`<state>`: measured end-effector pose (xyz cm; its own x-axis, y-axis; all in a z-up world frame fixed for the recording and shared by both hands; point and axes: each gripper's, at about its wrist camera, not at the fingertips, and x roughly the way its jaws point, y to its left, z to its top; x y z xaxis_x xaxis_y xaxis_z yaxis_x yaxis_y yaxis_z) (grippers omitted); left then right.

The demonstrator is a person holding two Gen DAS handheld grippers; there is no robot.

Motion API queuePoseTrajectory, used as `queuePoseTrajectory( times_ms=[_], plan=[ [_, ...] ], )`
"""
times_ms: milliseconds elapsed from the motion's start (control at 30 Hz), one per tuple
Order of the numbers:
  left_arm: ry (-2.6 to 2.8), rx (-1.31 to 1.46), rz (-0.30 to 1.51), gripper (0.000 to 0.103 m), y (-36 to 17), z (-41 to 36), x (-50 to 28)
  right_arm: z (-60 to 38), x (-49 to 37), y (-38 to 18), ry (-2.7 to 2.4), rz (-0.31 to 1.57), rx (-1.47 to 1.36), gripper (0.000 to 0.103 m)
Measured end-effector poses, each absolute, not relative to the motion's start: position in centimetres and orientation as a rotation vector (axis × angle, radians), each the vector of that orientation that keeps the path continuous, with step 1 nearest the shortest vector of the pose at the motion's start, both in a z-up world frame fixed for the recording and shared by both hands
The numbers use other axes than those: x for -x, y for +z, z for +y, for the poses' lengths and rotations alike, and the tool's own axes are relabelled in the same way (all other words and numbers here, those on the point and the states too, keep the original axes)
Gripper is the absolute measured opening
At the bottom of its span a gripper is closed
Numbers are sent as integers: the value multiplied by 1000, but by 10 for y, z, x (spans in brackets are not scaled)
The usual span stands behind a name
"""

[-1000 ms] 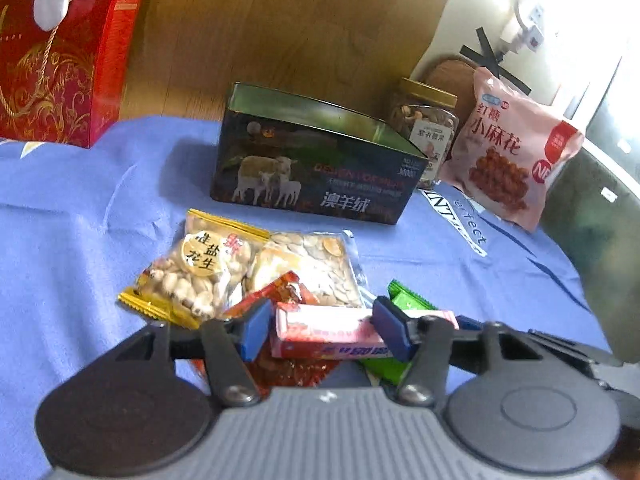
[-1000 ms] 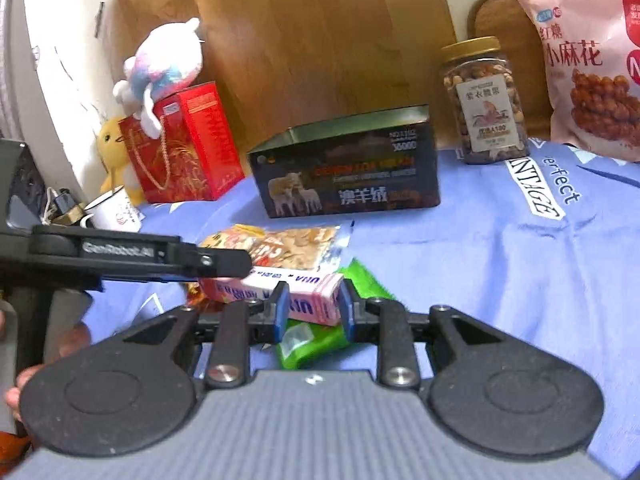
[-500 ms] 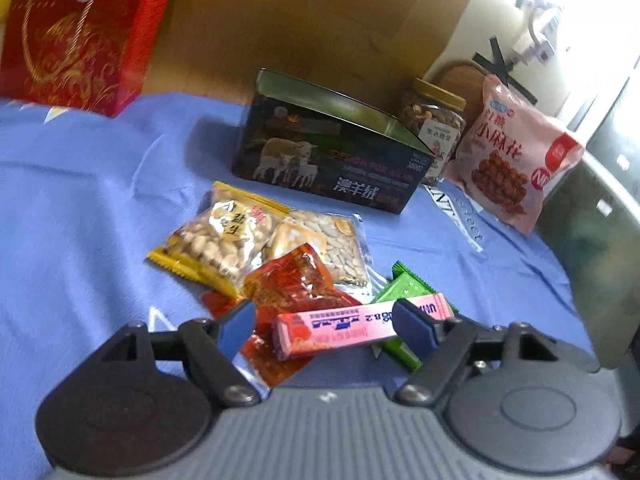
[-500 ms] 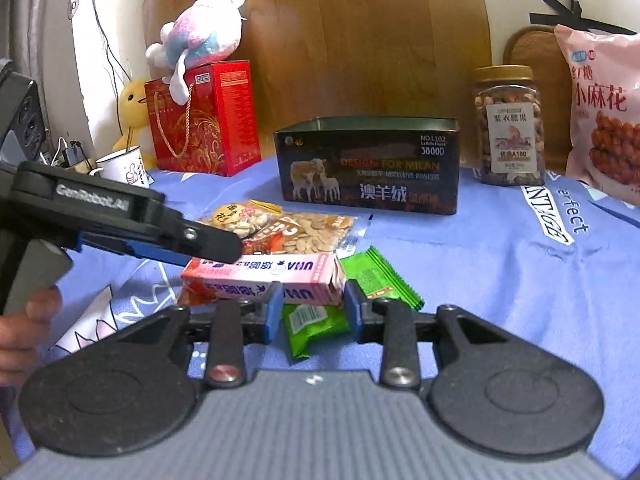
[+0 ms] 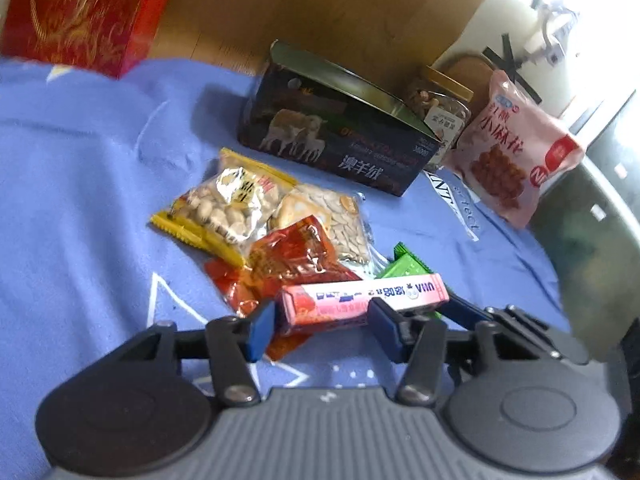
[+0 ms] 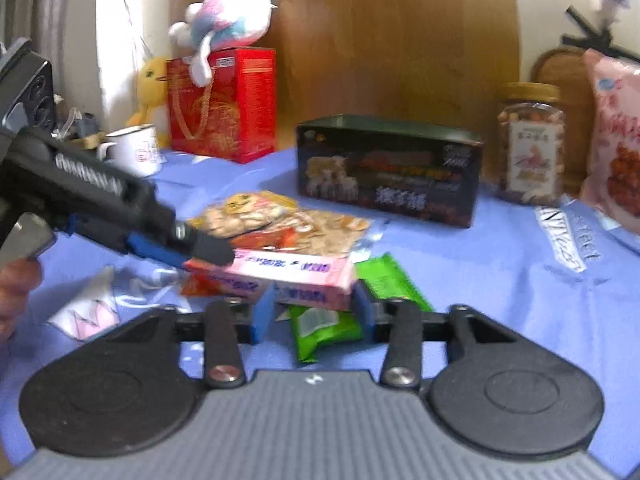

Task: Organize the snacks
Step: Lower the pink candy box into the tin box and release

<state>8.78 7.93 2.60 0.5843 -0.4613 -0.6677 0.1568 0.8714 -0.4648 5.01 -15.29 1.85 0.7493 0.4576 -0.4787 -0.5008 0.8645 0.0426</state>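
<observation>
A pink candy box (image 5: 362, 300) (image 6: 280, 276) is held above the blue cloth. My right gripper (image 6: 314, 312) is shut on its right end. My left gripper (image 5: 320, 326) is around its left end, jaws apart with the box between them, and it shows as a black arm in the right wrist view (image 6: 120, 216). Under the box lie a peanut bag (image 5: 228, 204), a seed bag (image 5: 340, 220), red packets (image 5: 292, 256) and a green packet (image 6: 340, 312). An open dark tin (image 5: 340, 128) (image 6: 388, 172) stands behind them.
A nut jar (image 6: 530, 148) and a pink snack bag (image 5: 516, 152) stand right of the tin. A red gift box (image 6: 224, 104) with a plush toy (image 6: 224, 24), and a white mug (image 6: 134, 152), stand at the back left.
Both grippers lifted the pink box off the pile. The left jaws opened wide half a second ago and have narrowed around the box since. The right gripper kept its hold.
</observation>
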Motion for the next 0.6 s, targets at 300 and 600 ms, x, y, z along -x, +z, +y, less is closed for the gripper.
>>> queuePoseTrajectory(
  times_ms=[300,600],
  plan=[
    [-396,335,739,50,82,70,-132,-159,-84,49,452,397,49,33],
    [-368,328,752,50,88,47,-251,-169,-195,73,368,369,-59,33]
  ],
)
